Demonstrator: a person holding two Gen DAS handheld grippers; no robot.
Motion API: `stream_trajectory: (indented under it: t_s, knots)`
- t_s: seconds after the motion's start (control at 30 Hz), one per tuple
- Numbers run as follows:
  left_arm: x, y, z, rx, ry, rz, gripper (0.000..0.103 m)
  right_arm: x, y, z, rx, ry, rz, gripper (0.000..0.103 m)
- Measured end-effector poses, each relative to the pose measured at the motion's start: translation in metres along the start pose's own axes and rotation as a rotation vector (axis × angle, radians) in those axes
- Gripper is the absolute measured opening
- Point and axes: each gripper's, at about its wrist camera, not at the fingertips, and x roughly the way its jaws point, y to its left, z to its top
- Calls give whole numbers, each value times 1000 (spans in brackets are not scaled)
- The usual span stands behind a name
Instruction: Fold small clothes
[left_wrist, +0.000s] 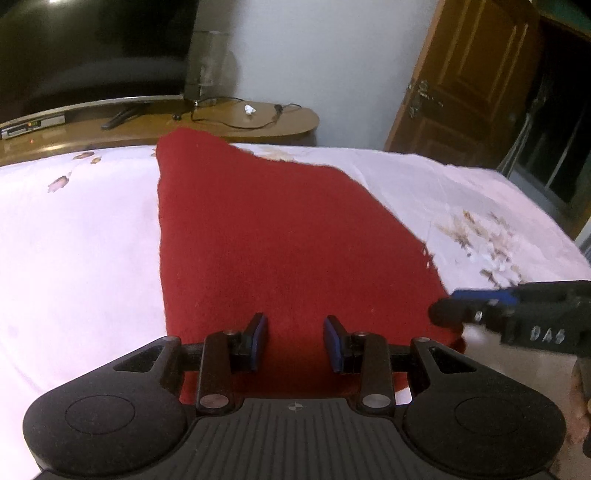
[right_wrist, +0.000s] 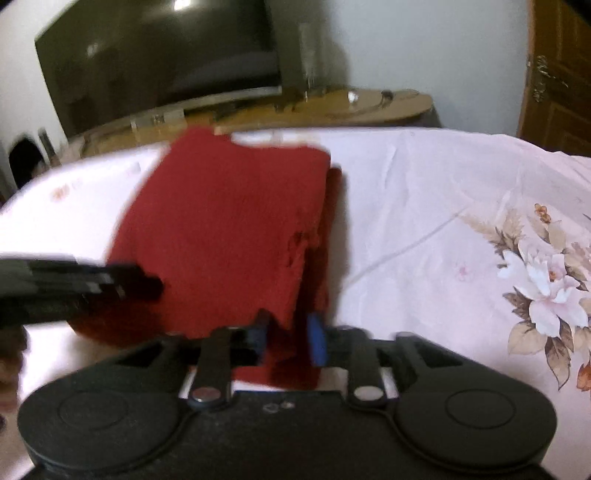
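The left gripper (left_wrist: 295, 343) has its jaws moderately apart over the near edge of the red knitted garment (left_wrist: 266, 236). Cloth shows in the gap, but the blue pads (left_wrist: 260, 341) stand clear of it on both sides, so nothing is pinched there. The right gripper (right_wrist: 290, 341) sits at the garment's near right corner with its jaws narrower. Red fabric lies between them, yet the right wrist view is blurred and I cannot tell whether the pads are actually pressing on it.

The garment itself lies flat on the bed's white floral sheet (right_wrist: 424, 221), folded lengthwise, with a second layer peeking out along its right side.

The main risk, as I judge it, is an uneven lift. If only the right side has a real hold, raising both hands would drag one corner up while the left edge stays down, skewing the next fold.

A shallow pinch could also catch only the top layer and peel open the fold already made.

A deep one might take the sheet along with the knit.

The frayed spot on the right edge (left_wrist: 426, 254) could snag on a pad.
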Motion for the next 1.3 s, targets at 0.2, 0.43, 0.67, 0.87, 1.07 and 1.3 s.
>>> stream_trajectory:
  t_s: [0.2,0.43,0.67,0.87,1.07,1.3]
  knots:
    - [1,8,11,-38,-2,29,35,6,16,35,-15,-78,26,41]
    - [-14,14,24,-62,-42,47,35,39,9,38,3,2,40,42]
    - [7,54,44,-157,2,119,35,50,-9,72,73,-27,65,80]
    - [24,67,43,-181,-1,101,77,86,-37,70,265,61,159,81]
    - [40,80,39,-262,14,14,77,97,-39,64,283,80,182,85]
    - [51,84,37,-317,33,-69,60,96,-38,64,307,79,238,67]
